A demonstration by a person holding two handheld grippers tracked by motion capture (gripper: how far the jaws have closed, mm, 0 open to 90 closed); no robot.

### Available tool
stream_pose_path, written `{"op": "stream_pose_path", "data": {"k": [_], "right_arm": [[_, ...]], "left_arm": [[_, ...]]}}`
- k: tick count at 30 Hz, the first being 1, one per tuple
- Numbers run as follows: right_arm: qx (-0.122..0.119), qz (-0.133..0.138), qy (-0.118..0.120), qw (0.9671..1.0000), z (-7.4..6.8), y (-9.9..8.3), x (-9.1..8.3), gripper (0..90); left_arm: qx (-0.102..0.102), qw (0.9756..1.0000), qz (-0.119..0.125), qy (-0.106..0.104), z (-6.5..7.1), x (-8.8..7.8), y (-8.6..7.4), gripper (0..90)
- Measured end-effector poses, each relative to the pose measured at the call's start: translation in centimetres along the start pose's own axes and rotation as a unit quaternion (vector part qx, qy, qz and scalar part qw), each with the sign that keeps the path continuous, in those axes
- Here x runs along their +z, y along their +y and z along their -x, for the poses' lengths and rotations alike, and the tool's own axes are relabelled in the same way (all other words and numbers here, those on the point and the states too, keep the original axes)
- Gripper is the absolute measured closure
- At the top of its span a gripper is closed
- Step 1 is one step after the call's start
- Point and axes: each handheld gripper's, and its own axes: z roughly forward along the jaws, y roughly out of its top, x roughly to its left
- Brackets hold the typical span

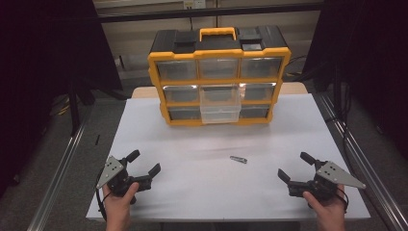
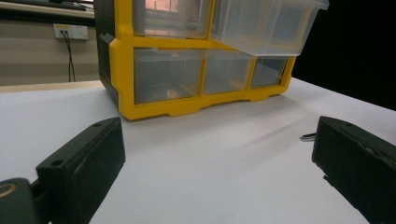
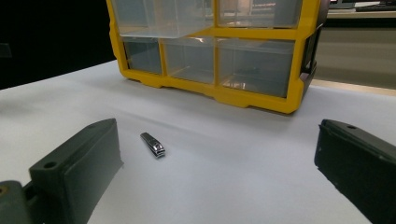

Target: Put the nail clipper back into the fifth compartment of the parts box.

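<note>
In the high view, a small metal nail clipper [image 1: 238,159] lies on the white table [image 1: 202,187] in front of the yellow drawer cabinet [image 1: 219,77], whose middle drawer [image 1: 220,107] is pulled out; the left gripper [image 1: 143,163] and the right gripper [image 1: 293,165] are both wide open, well apart from the clipper on each side. In the left gripper view, the jaws stand apart and empty, and the clipper [image 2: 308,136] shows just beside the right jaw, nearer than the cabinet [image 2: 187,60]. In the right gripper view, the clipper [image 3: 153,144] lies between the spread jaws, near the left one, with the cabinet [image 3: 219,51] behind it.

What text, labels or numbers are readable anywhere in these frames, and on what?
None legible.
Organizer: no brand or label shows on its yellow frame, black top or clear drawers.
Nail clipper: plain metal, no marking readable.
Wall socket plate: too small to tell.
Left hand-held gripper and right hand-held gripper: no print shows.
</note>
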Motion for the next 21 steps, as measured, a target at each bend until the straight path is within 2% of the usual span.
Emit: {"op": "stream_pose_path", "data": {"k": [2,3,6,7,8,9,10,11,13,14,16,17,19,21], "right_arm": [[-0.001,-0.002,0.001,1.0,-0.1,0.0,0.0,0.0],[-0.003,-0.002,0.001,1.0,-0.1,0.0,0.1,0.0],[-0.007,0.0,0.004,1.0,-0.1,0.0,0.1,0.0],[-0.008,-0.001,0.005,1.0,-0.2,0.0,0.1,0.0],[-0.008,-0.001,0.005,1.0,-0.2,0.0,0.1,0.0],[-0.008,-0.001,0.005,1.0,-0.2,0.0,0.1,0.0],[-0.007,0.001,0.007,1.0,-0.2,0.0,0.0,0.0],[-0.007,0.002,0.006,1.0,-0.2,0.0,0.0,0.0],[-0.006,0.002,0.007,1.0,-0.2,0.0,0.0,0.0],[-0.008,0.003,0.008,0.9999,-0.1,0.1,0.0,0.0],[-0.006,0.002,0.01,0.9999,-0.2,0.1,-0.1,0.0],[-0.009,0.004,0.011,0.9999,-0.1,0.1,-0.1,0.0],[-0.009,0.004,0.011,0.9999,-0.1,0.1,-0.1,0.0],[-0.008,0.004,0.013,0.9999,-0.1,0.1,-0.1,0.0]], "left_arm": [[-0.005,1.0,-0.002,0.007,0.1,0.2,0.0,2.8],[0.0,1.0,-0.005,0.005,0.1,0.3,0.0,2.7],[-0.004,1.0,-0.006,-0.005,0.2,0.5,0.0,2.6],[0.006,0.9999,-0.013,-0.008,0.3,0.6,0.0,2.5],[0.004,0.9999,-0.012,-0.01,0.3,0.7,0.0,2.5],[0.004,0.9999,-0.012,-0.004,0.5,1.0,0.1,2.4],[0.014,0.9997,-0.02,-0.006,0.6,1.2,0.2,2.2],[0.013,0.9997,-0.019,-0.013,0.7,1.4,0.2,2.2],[0.015,0.9996,-0.022,-0.01,0.8,1.7,0.3,2.0],[0.012,0.9994,-0.025,-0.02,1.1,2.0,0.3,2.0],[0.007,0.9994,-0.023,-0.026,1.5,2.6,0.4,2.0],[0.015,0.9989,-0.03,-0.032,1.5,2.8,0.5,1.9],[0.017,0.999,-0.03,-0.029,1.7,3.1,0.5,1.7],[0.012,0.9987,-0.034,-0.036,2.0,3.6,0.6,1.6]]}}
